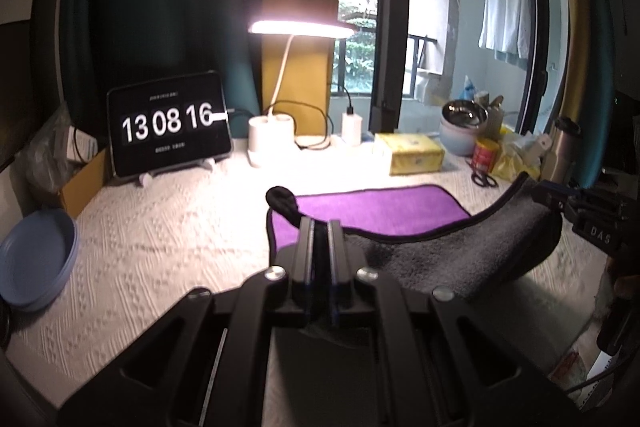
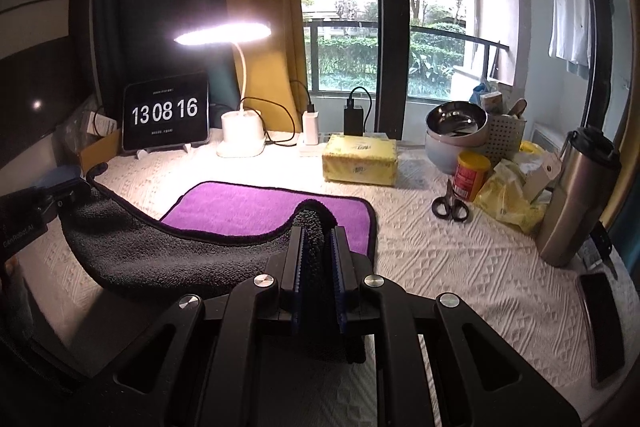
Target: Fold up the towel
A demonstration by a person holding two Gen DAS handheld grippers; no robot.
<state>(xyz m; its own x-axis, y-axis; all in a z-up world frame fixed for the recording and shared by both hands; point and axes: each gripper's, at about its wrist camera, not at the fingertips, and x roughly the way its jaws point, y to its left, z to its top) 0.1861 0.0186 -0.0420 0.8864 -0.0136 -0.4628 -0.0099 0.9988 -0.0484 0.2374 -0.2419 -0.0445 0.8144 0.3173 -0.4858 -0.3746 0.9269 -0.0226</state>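
The towel (image 1: pixel 384 211) lay at the centre of both views on the white textured tablecloth (image 1: pixel 168 227), its long axis running left to right across the frame. Its far half rested flat with the purple face up, while the near edge was raised off the cloth and turned over toward the far side, showing the dark grey underside (image 2: pixel 168 251). A black piping edged the whole towel.

The left gripper (image 1: pixel 320 227), at lower centre of the left wrist view, had its 2 fingers clamped on the towel's near left corner, a dark tuft poking out beyond the tips. The right gripper (image 2: pixel 318 233), at lower centre of the right wrist view, was likewise pinched on the near right corner, with grey pile squeezed between its blue pads (image 2: pixel 335 259). Each gripper also appeared at the edge of the other's view, the raised edge sagging between them.

At the right of the right wrist view, a steel bowl (image 2: pixel 456 119) sat nested in a pale blue bowl (image 2: pixel 440 151), apparently holding nothing. Beside it, a white perforated basket (image 2: pixel 506 135) held utensils too small to identify. At the left edge of the left wrist view lay stacked blue plates (image 1: pixel 36 259).
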